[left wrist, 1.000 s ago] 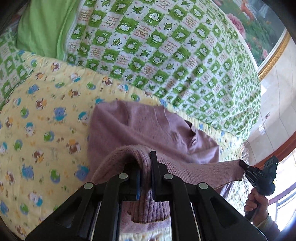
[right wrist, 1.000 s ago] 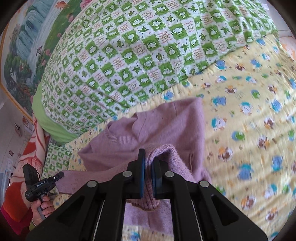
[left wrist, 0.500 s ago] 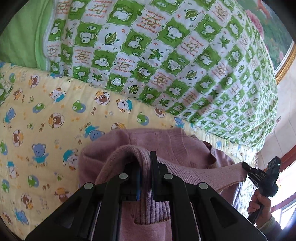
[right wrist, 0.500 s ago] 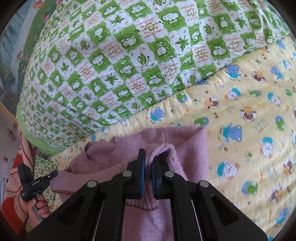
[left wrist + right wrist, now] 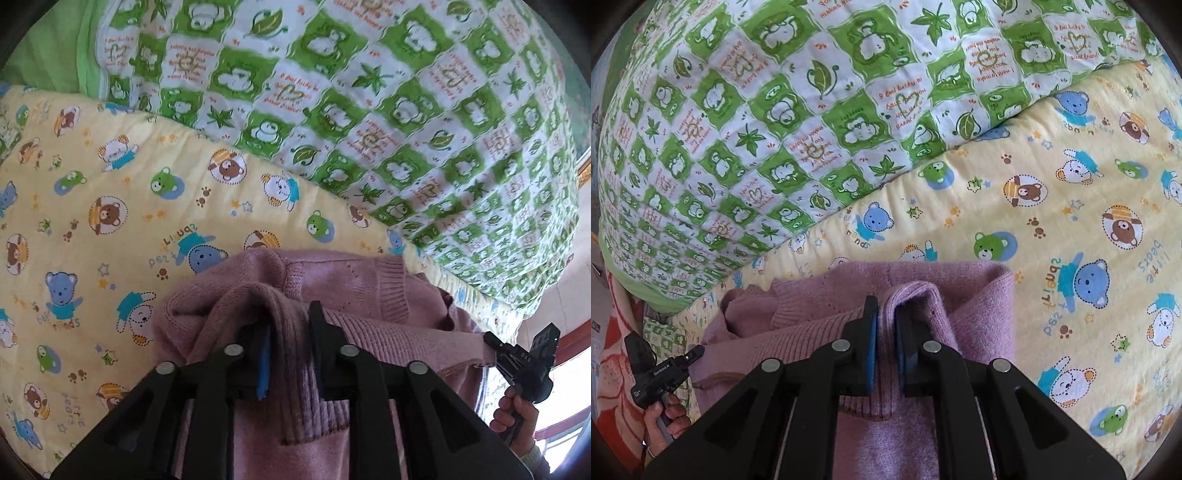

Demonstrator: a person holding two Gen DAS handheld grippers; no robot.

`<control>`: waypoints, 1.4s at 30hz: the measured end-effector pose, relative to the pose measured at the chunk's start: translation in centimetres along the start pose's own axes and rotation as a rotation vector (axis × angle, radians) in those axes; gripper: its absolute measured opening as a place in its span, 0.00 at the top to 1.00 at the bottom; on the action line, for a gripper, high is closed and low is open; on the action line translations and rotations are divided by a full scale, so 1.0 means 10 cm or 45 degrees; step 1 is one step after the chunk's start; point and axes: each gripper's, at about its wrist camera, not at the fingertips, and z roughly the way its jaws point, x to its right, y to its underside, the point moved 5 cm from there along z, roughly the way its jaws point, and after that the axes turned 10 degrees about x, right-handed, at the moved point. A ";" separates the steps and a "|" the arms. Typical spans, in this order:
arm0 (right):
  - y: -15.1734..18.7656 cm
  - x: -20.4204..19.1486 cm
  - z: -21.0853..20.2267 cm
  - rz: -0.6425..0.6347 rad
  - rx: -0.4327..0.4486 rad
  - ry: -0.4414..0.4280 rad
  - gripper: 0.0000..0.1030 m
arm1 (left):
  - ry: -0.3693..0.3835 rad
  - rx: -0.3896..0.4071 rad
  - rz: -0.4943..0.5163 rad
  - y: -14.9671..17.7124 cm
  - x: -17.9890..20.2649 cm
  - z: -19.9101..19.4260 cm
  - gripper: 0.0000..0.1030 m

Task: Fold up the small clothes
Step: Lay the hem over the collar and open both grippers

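Observation:
A small mauve knit sweater [image 5: 340, 284] lies on a yellow bear-print sheet [image 5: 110, 229]. My left gripper [image 5: 288, 317] is shut on the ribbed hem of the sweater, folded over toward the collar end. My right gripper [image 5: 885, 314] is shut on the other corner of the same hem [image 5: 912, 295]. The hem edge stretches taut between the two grippers. The right gripper also shows at the right edge of the left wrist view [image 5: 524, 362]; the left gripper shows at the left edge of the right wrist view [image 5: 665, 369]. The sweater [image 5: 979, 295] is doubled under the lifted hem.
A puffy green-and-white checked quilt [image 5: 369, 110] lies just beyond the sweater, also in the right wrist view [image 5: 775, 110]. The yellow sheet [image 5: 1071, 221] spreads to the side. A red patterned blanket [image 5: 613, 369] lies at the bed's far edge.
Both grippers have carried the hem forward over the sweater toward the collar and the quilt. The sweater's visible body has shortened as it doubles over.

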 end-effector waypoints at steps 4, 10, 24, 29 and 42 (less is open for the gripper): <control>-0.11 -0.02 -0.24 0.012 0.074 -0.008 0.43 | -0.029 0.088 0.053 -0.06 0.09 -0.35 0.50; -0.15 -0.19 -0.67 -0.058 0.182 -0.051 0.42 | 0.121 0.089 0.106 0.21 0.37 -0.79 0.50; 1.11 -1.02 -0.11 -0.550 -0.211 -0.273 0.48 | 0.177 -0.251 0.438 1.09 0.96 0.07 0.50; 0.74 -0.80 0.19 -0.518 -0.119 -0.140 0.48 | 0.075 -0.135 0.400 0.48 0.68 0.26 0.50; 0.02 -0.27 0.10 -0.193 0.123 0.050 0.48 | -0.094 0.015 0.194 0.12 -0.04 0.03 0.53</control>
